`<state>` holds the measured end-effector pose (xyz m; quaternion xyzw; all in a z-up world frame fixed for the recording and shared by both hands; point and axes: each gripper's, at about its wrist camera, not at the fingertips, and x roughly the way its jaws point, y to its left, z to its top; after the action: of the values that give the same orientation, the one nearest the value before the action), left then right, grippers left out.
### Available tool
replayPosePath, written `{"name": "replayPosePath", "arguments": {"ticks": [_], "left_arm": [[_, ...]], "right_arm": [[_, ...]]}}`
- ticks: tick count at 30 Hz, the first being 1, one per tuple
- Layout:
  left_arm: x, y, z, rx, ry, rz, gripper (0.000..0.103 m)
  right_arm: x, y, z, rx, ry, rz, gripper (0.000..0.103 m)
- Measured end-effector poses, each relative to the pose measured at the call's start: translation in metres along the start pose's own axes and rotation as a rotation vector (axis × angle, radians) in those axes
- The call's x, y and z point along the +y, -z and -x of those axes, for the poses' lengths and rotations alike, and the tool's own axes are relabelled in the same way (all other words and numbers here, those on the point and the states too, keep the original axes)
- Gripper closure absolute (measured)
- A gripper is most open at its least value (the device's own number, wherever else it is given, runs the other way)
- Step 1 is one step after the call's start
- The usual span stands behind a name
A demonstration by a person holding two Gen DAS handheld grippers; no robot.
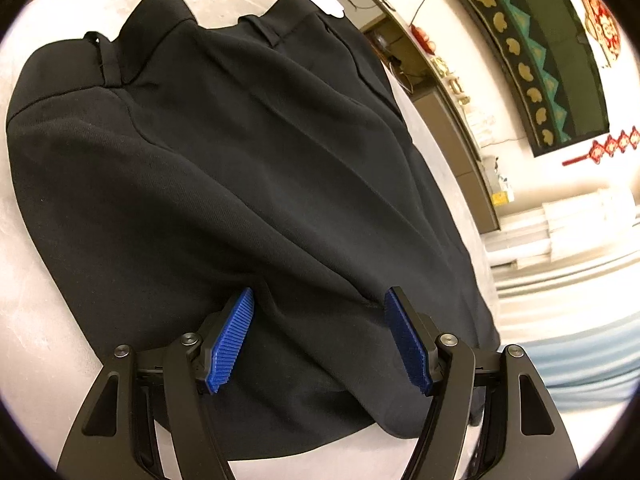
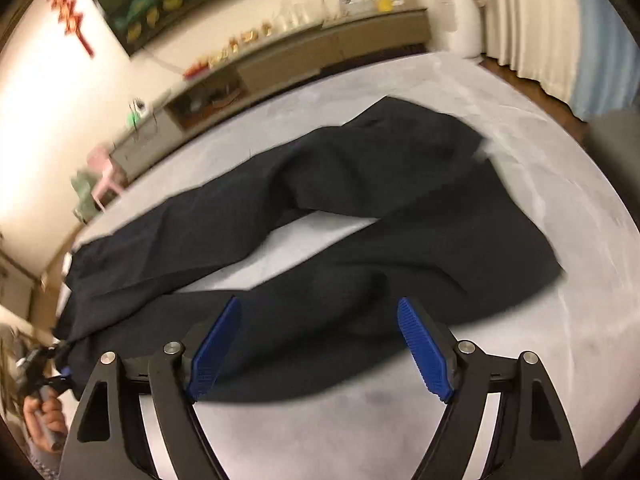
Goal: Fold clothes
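The dark trousers [image 2: 320, 216] are lying spread on the grey bench [image 2: 540, 168], both legs apart, and the left tongs [image 1: 320, 332] and right tongs [image 2: 320, 344] are hanging released over them, so the folding is likely just starting and next needs a pinch on a near leg edge

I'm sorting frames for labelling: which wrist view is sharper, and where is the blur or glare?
Left wrist view: sharp; black trousers show weave and belt loops, pale grey tabletop washed out. Right wrist view: motion-blurred trousers and shelves, only the right gripper crisp.
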<state>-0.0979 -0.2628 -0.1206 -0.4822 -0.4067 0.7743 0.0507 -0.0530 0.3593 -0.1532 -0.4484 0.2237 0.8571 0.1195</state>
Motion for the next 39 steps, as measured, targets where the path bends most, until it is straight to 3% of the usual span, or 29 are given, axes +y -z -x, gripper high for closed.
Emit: {"name": "replayPosePath", "arguments": {"ticks": [6,11,12,14,15,16,18,23,24,29,31,33,39], "left_arm": [[0.002,-0.001,-0.001,0.011,0.007,-0.029,0.032],[-0.008,-0.002,-0.006,0.013,-0.042,-0.084,0.032],[-0.011,-0.002,-0.007,0.014,-0.053,-0.096,0.031],[-0.014,-0.003,-0.009,0.016,-0.067,-0.111,0.031],[-0.014,-0.003,-0.008,0.017,-0.067,-0.112,0.031],[-0.013,-0.003,-0.008,0.019,-0.064,-0.108,0.031],[-0.009,-0.003,-0.006,0.021,-0.048,-0.09,0.031],[0.002,-0.006,0.001,0.014,-0.014,-0.027,0.031],[0.003,-0.006,0.002,0.009,-0.012,-0.017,0.031],[0.007,-0.004,0.003,-0.013,0.005,-0.006,0.033],[0.01,-0.002,0.004,-0.025,0.0,-0.002,0.045],[0.014,0.0,0.007,-0.036,0.002,0.012,0.048],[0.027,0.003,0.018,-0.052,0.069,0.096,0.045]], "right_arm": [[-0.006,-0.035,-0.065,0.083,0.199,-0.07,0.022],[-0.002,-0.031,-0.079,0.073,0.298,0.029,0.025],[0.003,-0.029,-0.081,0.063,0.303,0.072,0.032],[0.006,-0.026,-0.076,0.051,0.288,0.109,0.058],[0.006,-0.028,-0.073,0.062,0.279,0.121,0.094],[0.002,-0.029,-0.071,0.088,0.25,0.118,0.098],[-0.011,-0.027,-0.055,0.081,0.201,0.082,0.098],[-0.043,0.01,0.071,-0.166,-0.017,-0.113,0.098],[-0.054,0.025,0.082,-0.169,-0.042,-0.158,0.098],[-0.095,0.069,0.065,-0.048,-0.184,-0.382,0.098],[-0.093,0.069,0.067,-0.065,-0.192,-0.375,0.098],[-0.089,0.069,0.069,-0.078,-0.181,-0.356,0.098],[-0.105,0.064,0.064,-0.09,-0.242,-0.446,0.098]]}}
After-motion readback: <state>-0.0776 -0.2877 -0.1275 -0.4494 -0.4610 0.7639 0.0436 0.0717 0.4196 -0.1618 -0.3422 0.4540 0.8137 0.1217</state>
